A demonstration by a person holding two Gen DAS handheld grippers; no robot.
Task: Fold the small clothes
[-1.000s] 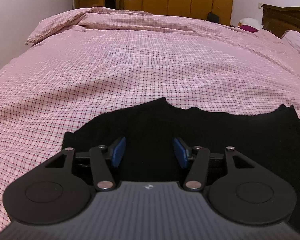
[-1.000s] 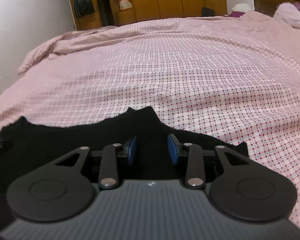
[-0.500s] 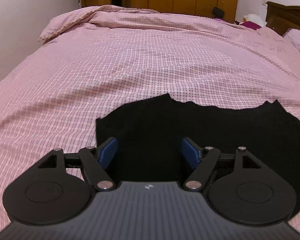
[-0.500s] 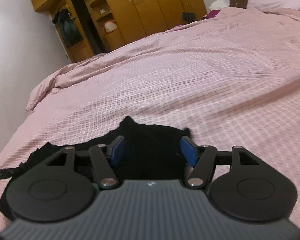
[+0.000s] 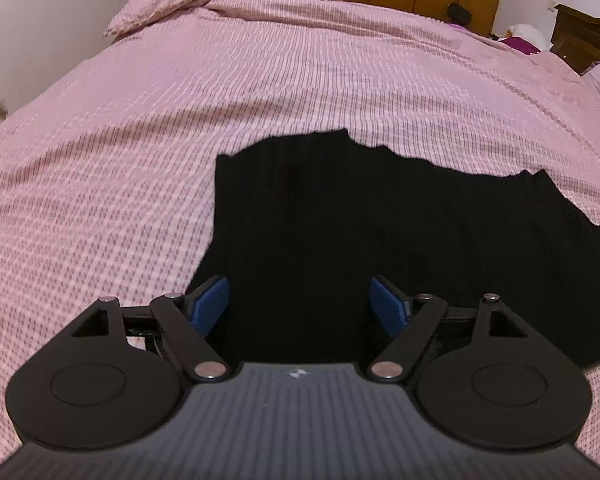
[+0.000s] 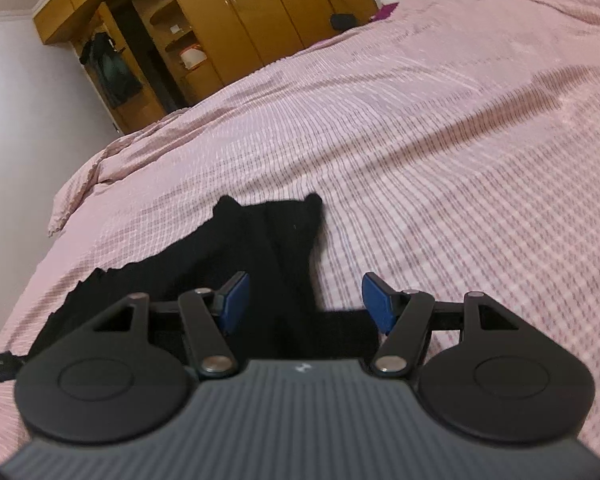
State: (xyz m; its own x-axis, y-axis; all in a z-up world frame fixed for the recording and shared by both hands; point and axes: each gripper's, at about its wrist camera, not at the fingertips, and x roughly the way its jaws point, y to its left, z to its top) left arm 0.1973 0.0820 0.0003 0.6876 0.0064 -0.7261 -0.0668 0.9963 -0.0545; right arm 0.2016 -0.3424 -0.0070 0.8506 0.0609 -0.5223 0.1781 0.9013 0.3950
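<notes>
Both your grippers have opened wider and lifted off the black garment (image 5: pixel 340 240); left gripper (image 5: pixel 300 304) and right gripper (image 6: pixel 304 300) released, so regrasp an edge for the next fold

Right gripper (image 6: pixel 303 300) above the bed, blue pads (image 6: pixel 233 300) spread wide, nothing between them. Black garment (image 6: pixel 276 248) lies flat on the pink checked bedspread (image 6: pixel 440 152), running from under the gripper away to the left. Wooden wardrobe (image 6: pixel 236 20) at the far wall, dark clothes (image 6: pixel 110 68) hanging beside it.
</notes>
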